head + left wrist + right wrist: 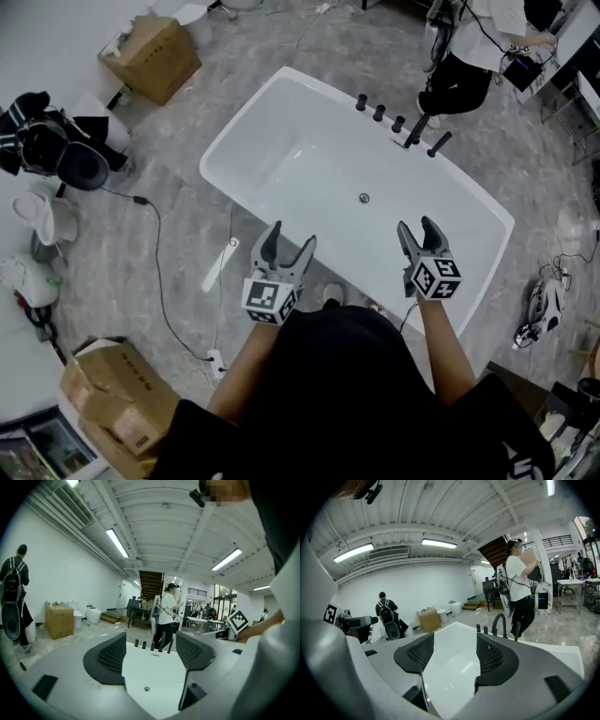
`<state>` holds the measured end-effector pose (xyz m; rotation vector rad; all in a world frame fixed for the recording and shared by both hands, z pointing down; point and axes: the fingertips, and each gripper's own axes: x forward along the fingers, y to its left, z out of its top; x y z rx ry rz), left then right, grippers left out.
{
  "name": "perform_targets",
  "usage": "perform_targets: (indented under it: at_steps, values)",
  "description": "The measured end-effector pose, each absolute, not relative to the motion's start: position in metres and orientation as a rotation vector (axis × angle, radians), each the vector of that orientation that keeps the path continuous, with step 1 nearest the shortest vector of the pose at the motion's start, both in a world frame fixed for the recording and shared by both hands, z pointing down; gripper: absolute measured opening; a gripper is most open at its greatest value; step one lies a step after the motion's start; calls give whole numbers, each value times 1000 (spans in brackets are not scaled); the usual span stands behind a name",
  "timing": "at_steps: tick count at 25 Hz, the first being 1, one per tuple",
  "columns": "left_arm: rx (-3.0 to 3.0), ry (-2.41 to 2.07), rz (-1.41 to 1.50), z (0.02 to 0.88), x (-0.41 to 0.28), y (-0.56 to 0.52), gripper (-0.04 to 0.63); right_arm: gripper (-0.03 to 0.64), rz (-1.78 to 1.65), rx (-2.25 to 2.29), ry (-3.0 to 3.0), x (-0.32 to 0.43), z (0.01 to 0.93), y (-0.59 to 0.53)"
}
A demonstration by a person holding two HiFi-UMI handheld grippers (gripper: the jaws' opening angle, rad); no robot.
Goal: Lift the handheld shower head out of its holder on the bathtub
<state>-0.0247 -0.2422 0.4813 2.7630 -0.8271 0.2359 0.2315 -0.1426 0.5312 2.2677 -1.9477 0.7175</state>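
The white bathtub [281,103] lies diagonally in the head view. On its far rim stand a row of black knobs, a curved black spout [415,129] and, rightmost, the black handheld shower head [439,143], upright in its holder. Both grippers hover over the tub's near rim, well short of the fixtures. My left gripper [292,236] is open and empty, and so is my right gripper [416,227]. Between the open jaws of the left gripper [151,653] I see the shower head [170,645]. Past the right gripper [454,653] it shows as a thin stick [517,631] beside the spout [499,623].
A person [469,56] stands just beyond the fixtures. Cardboard boxes [150,56] sit far left and near left [112,389]. A cable [155,253] and a power strip [217,361] lie on the floor left of the tub. Another person with a backpack [386,616] stands far off.
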Motion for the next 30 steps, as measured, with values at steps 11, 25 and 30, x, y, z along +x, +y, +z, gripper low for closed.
perform_targets:
  at_steps: [11, 25, 30]
  values:
    - [2791, -664, 257, 486, 28, -267, 307, 253, 767, 2489, -1715, 331, 542, -159]
    - [2817, -348, 329, 525, 133, -290, 307, 253, 811, 2571, -1554, 438, 602, -222]
    - [2841, -260, 360, 548, 163, -296, 307, 253, 807, 2547, -1545, 470, 630, -243]
